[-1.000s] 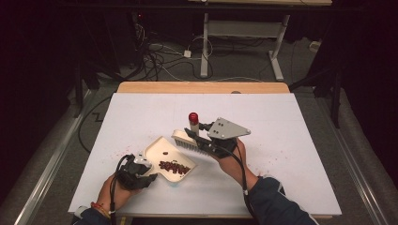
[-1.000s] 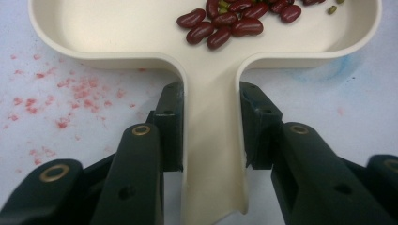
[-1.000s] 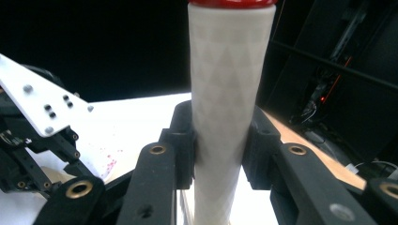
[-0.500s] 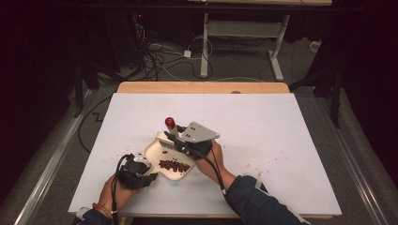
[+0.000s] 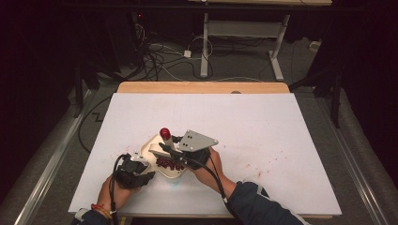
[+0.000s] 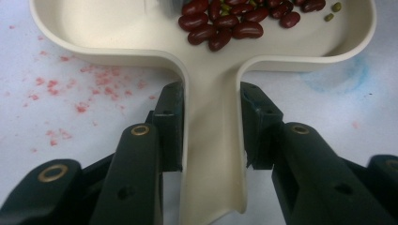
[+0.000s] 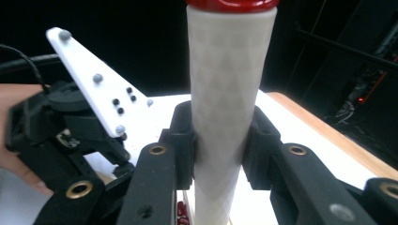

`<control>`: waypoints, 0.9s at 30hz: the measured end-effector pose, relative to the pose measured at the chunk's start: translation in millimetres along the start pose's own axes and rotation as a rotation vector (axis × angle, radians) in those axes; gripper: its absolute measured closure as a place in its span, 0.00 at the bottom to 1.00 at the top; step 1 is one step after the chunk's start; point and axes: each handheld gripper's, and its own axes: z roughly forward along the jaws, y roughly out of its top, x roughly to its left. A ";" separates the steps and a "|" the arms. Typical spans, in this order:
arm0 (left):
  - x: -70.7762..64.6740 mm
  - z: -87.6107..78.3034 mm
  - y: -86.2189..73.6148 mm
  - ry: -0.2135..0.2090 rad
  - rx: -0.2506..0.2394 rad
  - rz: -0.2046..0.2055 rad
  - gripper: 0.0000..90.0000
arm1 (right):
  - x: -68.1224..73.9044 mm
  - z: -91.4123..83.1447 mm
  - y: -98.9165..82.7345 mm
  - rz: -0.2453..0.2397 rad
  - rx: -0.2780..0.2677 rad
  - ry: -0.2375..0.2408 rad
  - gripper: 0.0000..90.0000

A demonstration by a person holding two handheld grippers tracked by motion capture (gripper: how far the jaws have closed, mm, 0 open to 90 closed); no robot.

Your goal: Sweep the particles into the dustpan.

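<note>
A cream dustpan (image 5: pixel 152 144) lies on the white table, holding red kidney beans (image 6: pixel 225 23) and a few small green ones. My left gripper (image 6: pixel 211 122) is shut on the pan's handle (image 6: pixel 211 154), one jaw on each side; from above, this left gripper (image 5: pixel 133 171) sits at the pan's near-left end. My right gripper (image 7: pixel 220 140) is shut on the white handle (image 7: pixel 227 84) of a brush with a red cap (image 5: pixel 164 132). Seen from above, the right gripper (image 5: pixel 180 152) hovers over the pan with the handle tilted upward. The brush's bristle end is hidden.
Red stains (image 6: pixel 80 89) and a blue smear (image 6: pixel 338 75) mark the white table sheet (image 5: pixel 281 140). A wooden edge (image 5: pixel 202 87) runs along the table's far side. Beyond it are floor cables (image 5: pixel 159 56) and a desk frame (image 5: pixel 244 33).
My right gripper has carried the brush leftward and a little down, from beside the pan's far right to over the pan. The left gripper and pan have stayed put.
</note>
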 end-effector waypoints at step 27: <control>8.6 -5.4 1.4 0.001 -0.035 -0.023 0.70 | -60.6 -103.4 9.1 0.027 -0.060 -0.129 0.78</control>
